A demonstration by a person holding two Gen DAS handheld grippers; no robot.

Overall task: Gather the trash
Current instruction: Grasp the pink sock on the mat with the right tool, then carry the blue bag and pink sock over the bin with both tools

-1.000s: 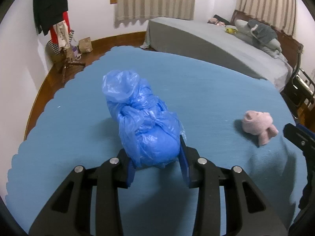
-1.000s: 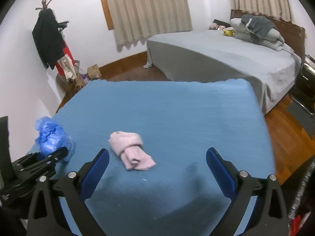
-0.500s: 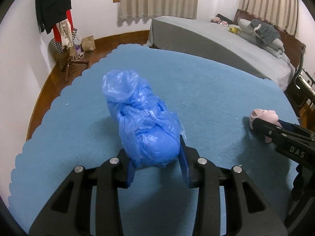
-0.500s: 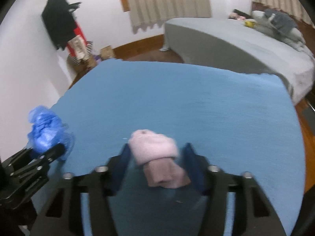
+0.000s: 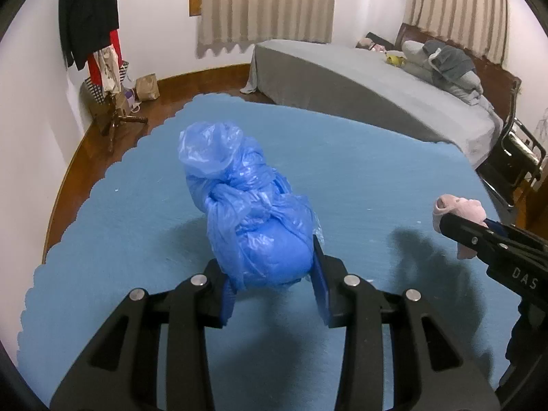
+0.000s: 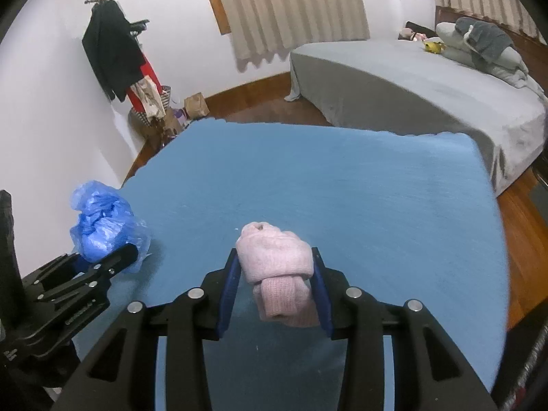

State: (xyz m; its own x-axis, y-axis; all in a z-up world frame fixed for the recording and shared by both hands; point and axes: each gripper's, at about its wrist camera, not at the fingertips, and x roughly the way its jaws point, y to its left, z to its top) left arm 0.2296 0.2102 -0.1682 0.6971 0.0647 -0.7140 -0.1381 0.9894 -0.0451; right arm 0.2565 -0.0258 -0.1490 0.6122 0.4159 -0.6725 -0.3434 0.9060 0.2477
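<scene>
Since a second ago, right gripper [image 6: 274,284] has been closed from wide onto pink rolled cloth [image 6: 275,263] and raised off blue mat [image 6: 342,185]; left gripper [image 5: 272,286] is unchanged, clamped narrow on knotted blue trash bag [image 5: 246,212]. Cloth is seen at 3 o'clock of the bag in the left view. Squeeze should be kept firm, lift kept level, judged. Bag contents are hidden; no bin is seen.
</scene>
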